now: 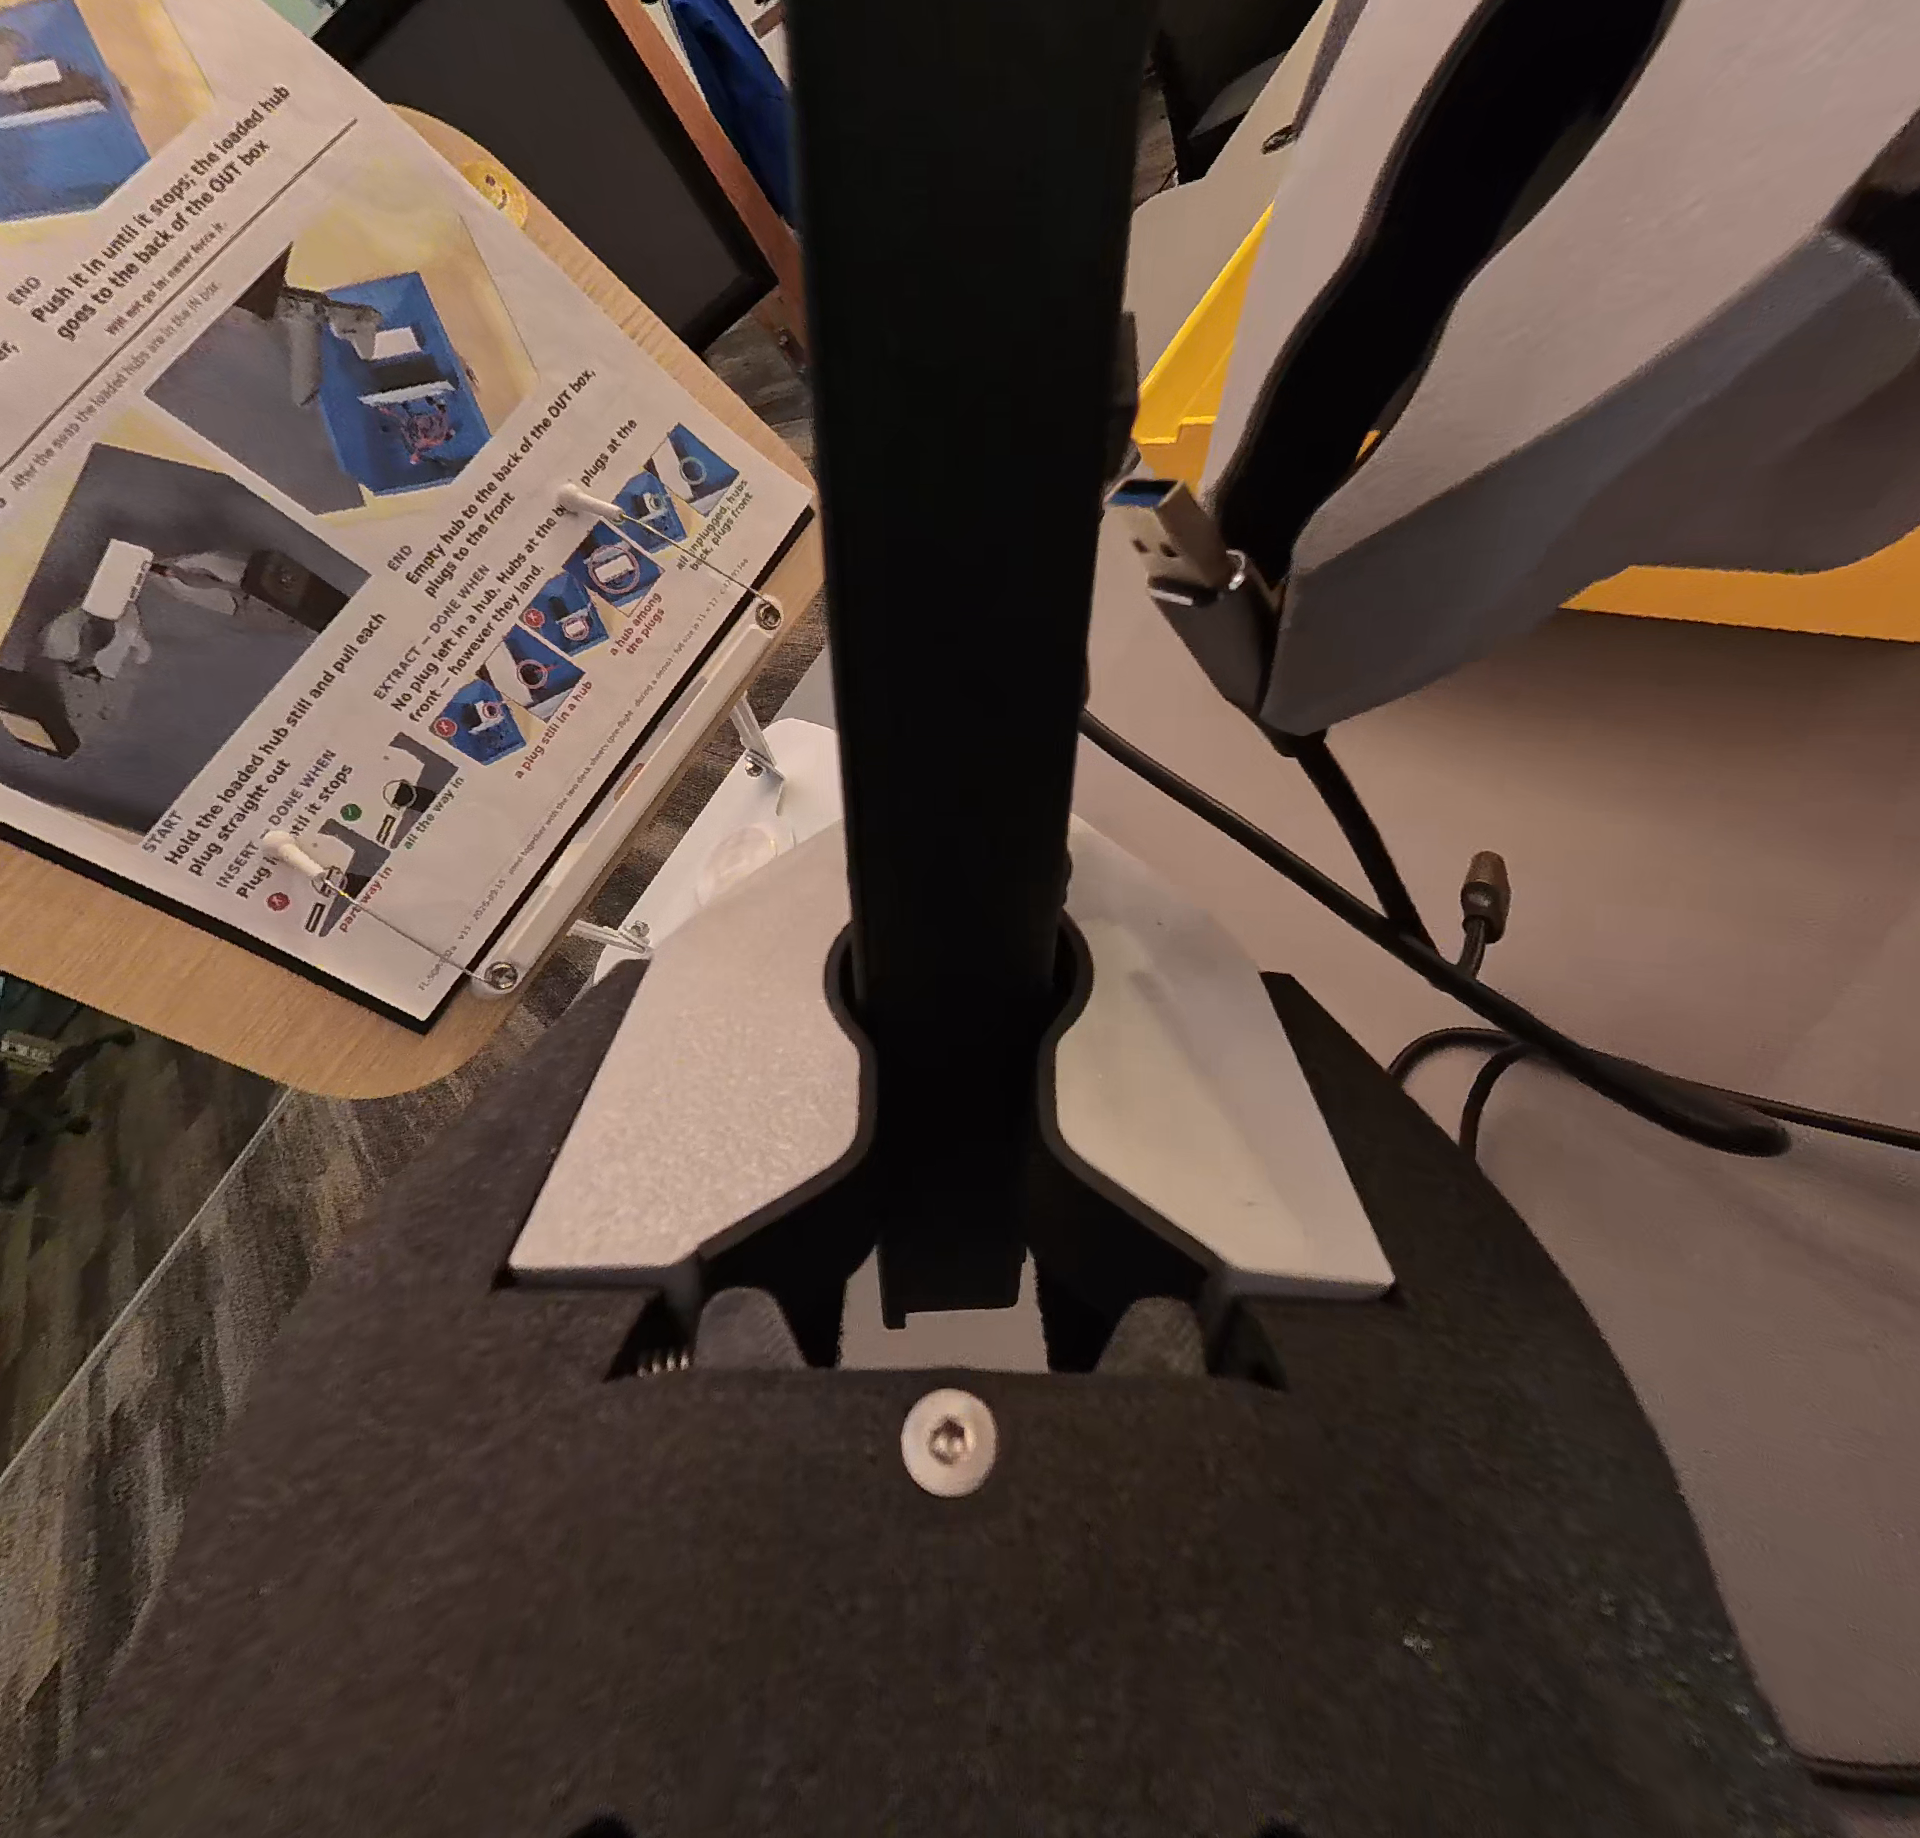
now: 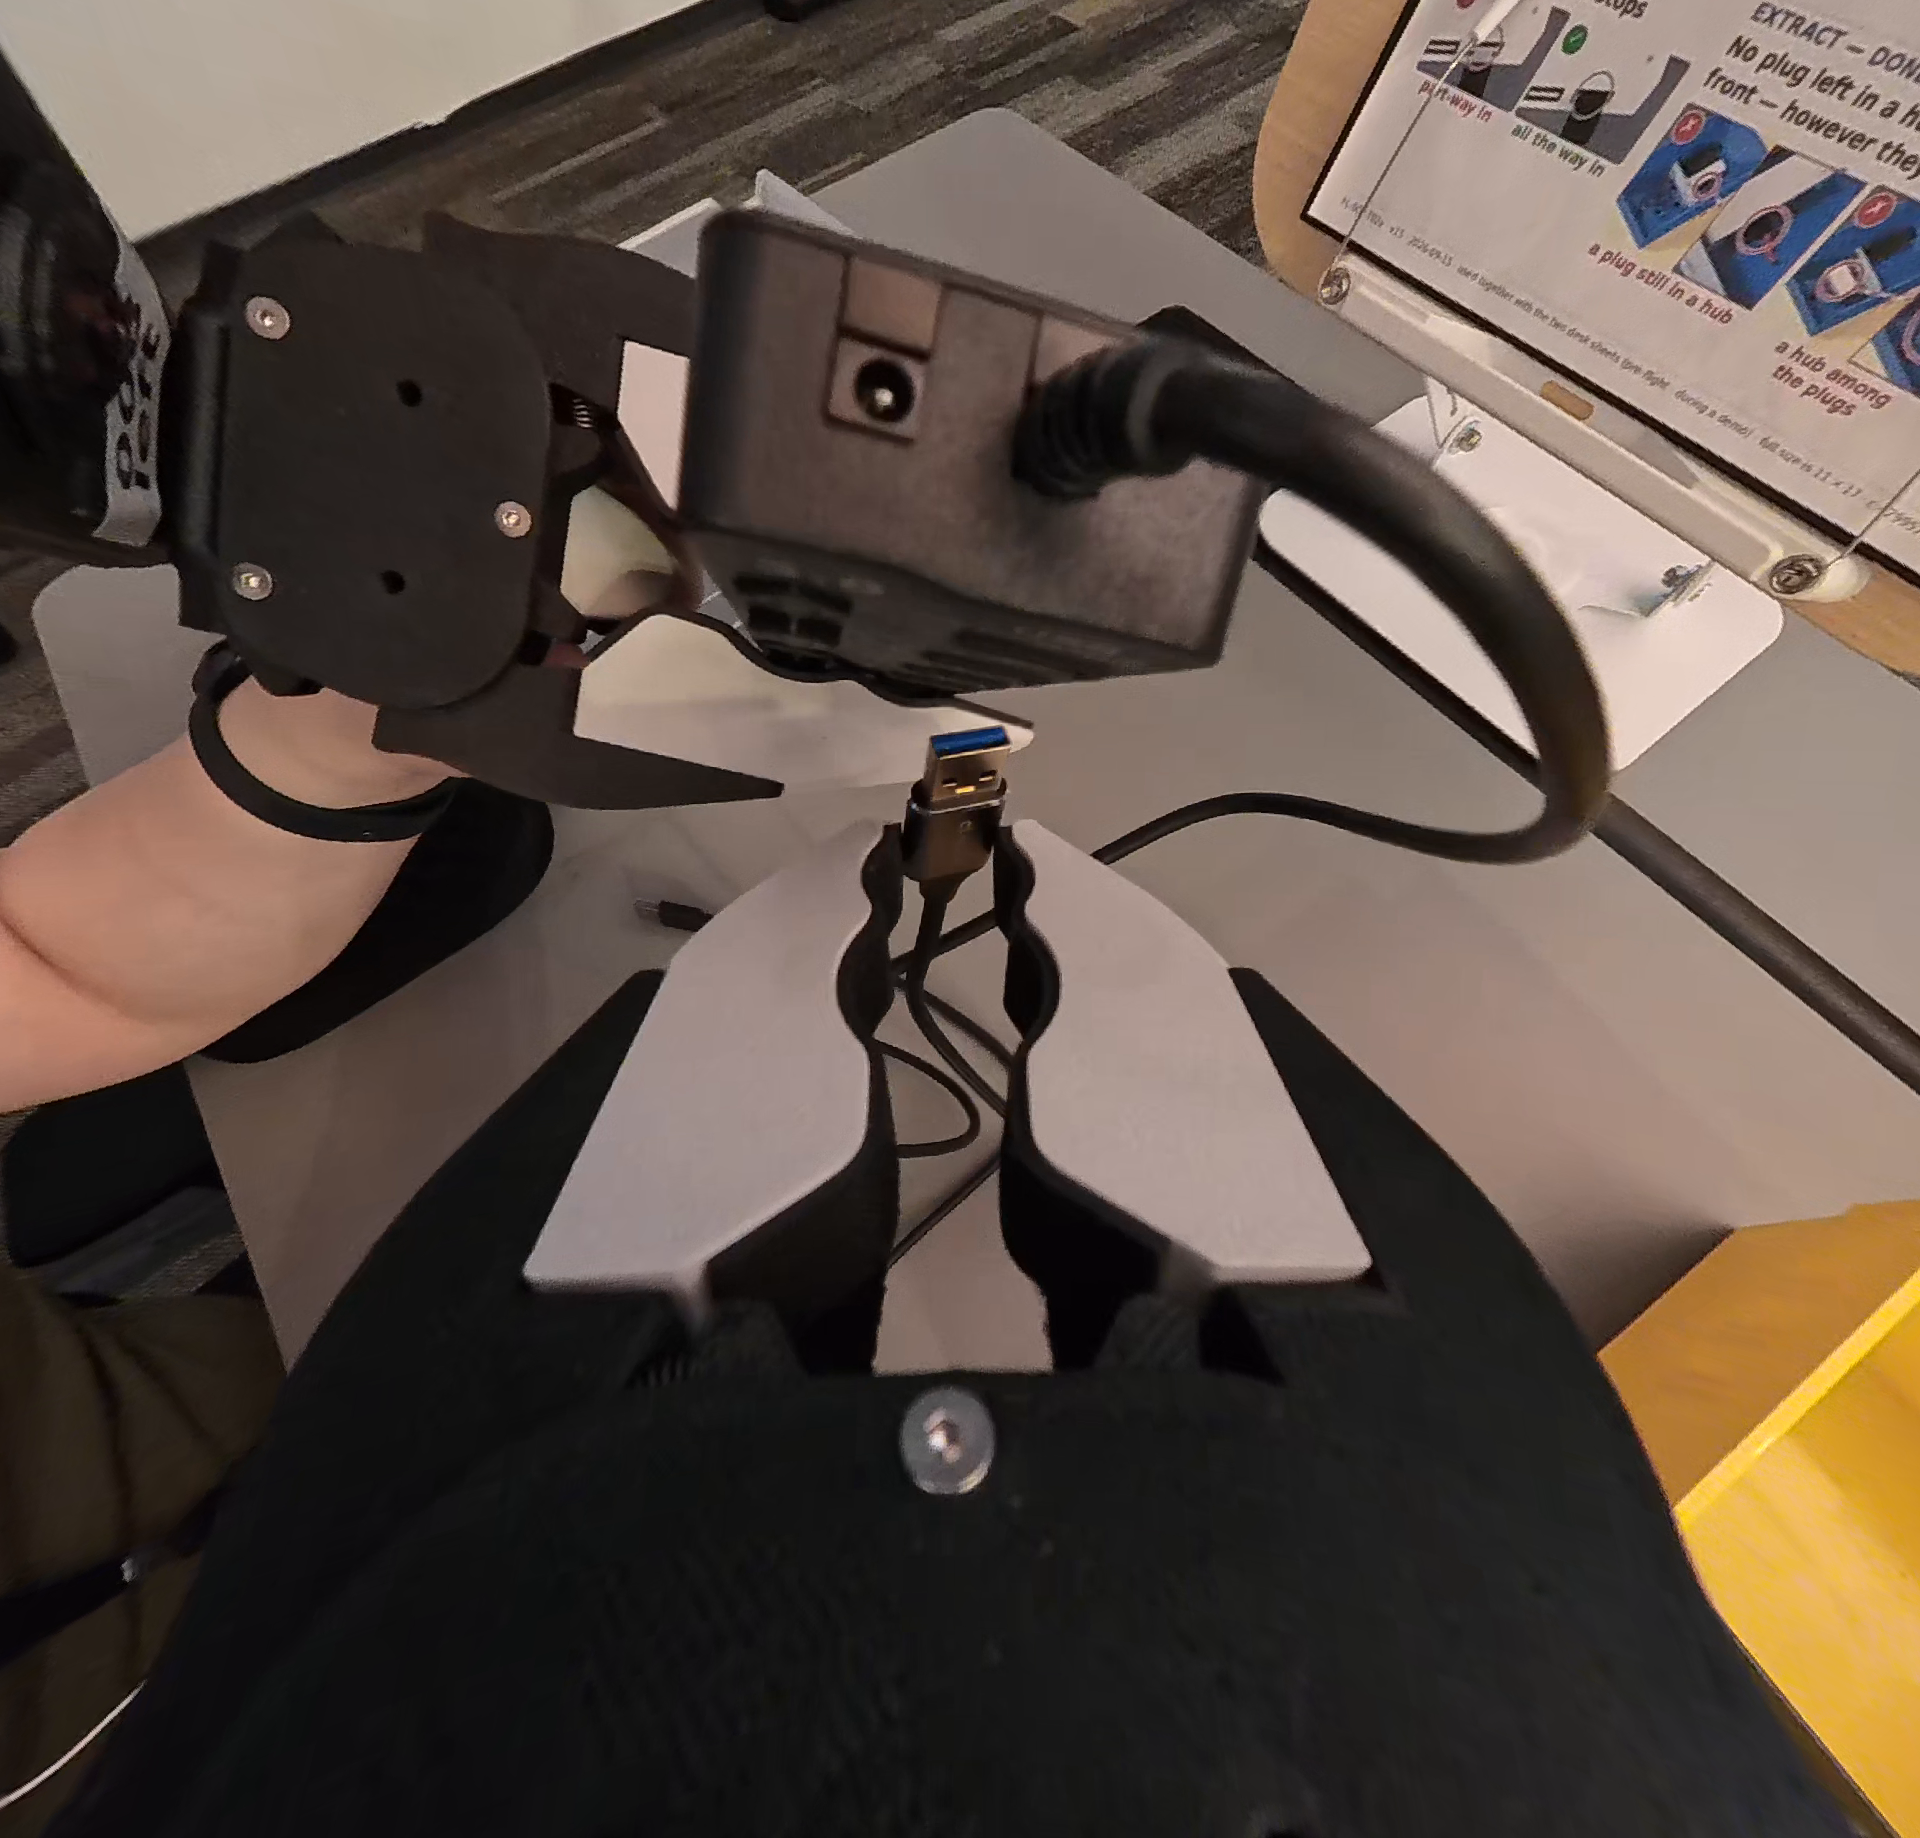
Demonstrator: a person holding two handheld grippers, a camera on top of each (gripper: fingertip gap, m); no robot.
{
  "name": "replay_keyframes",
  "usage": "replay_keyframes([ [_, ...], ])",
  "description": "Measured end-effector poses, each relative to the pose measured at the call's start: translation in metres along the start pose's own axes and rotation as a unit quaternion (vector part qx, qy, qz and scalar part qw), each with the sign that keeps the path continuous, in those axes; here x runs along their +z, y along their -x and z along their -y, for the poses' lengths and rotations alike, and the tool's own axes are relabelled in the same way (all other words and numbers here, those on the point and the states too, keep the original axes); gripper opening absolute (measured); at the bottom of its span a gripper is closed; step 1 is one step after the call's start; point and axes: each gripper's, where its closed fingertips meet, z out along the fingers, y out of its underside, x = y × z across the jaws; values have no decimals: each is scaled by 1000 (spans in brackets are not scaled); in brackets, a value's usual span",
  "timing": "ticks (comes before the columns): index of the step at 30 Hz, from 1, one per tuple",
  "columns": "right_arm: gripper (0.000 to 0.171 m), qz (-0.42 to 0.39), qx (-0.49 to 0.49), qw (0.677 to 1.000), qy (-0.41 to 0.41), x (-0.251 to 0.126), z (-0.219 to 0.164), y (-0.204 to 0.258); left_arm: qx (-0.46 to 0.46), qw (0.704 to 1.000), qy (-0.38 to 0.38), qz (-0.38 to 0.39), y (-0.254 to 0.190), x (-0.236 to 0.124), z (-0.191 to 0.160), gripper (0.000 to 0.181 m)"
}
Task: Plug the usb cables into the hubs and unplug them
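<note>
Surface: grey, lying below both grippers, with thin black cables looped on it under the right gripper.
Instruction sheet: a printed page with photos, clipped to a wooden board on a white stand, ahead and to the left of the left gripper; in the right wrist view it stands ahead and to the right.
Yellow box: at the near right of the right gripper, only one corner in view.
Left gripper: its grey fingers are clamped on the black hub, one on each side, with the hub running forward between them and out of the top of the picture.
Hub: a black block held above the surface, ahead of the right gripper and a little to its left (slightly blurred); the end turned toward that gripper shows a round socket and a thick black cord that arcs away to the right and down.
Right gripper: closed on the USB plug, pinching its dark shell at the very fingertips.
USB plug: metal with a blue tongue, pointing forward out of the right gripper, its tip just below the hub's lower edge and not inserted; its thin cable drops back between the fingers.
Person's hand: bare forearm at the left, holding the left gripper.
</note>
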Motion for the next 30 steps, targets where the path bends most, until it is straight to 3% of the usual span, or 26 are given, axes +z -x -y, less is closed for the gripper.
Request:
replay_keyframes([
  [14,18,-8,-26,999,40,23,-20,2,-6,1000,23,-11,0,2,-8,26],
  [30,18,-3,-9,999,37,23,-14,-1,15,999,43,-13,-6,6,-13,26],
])
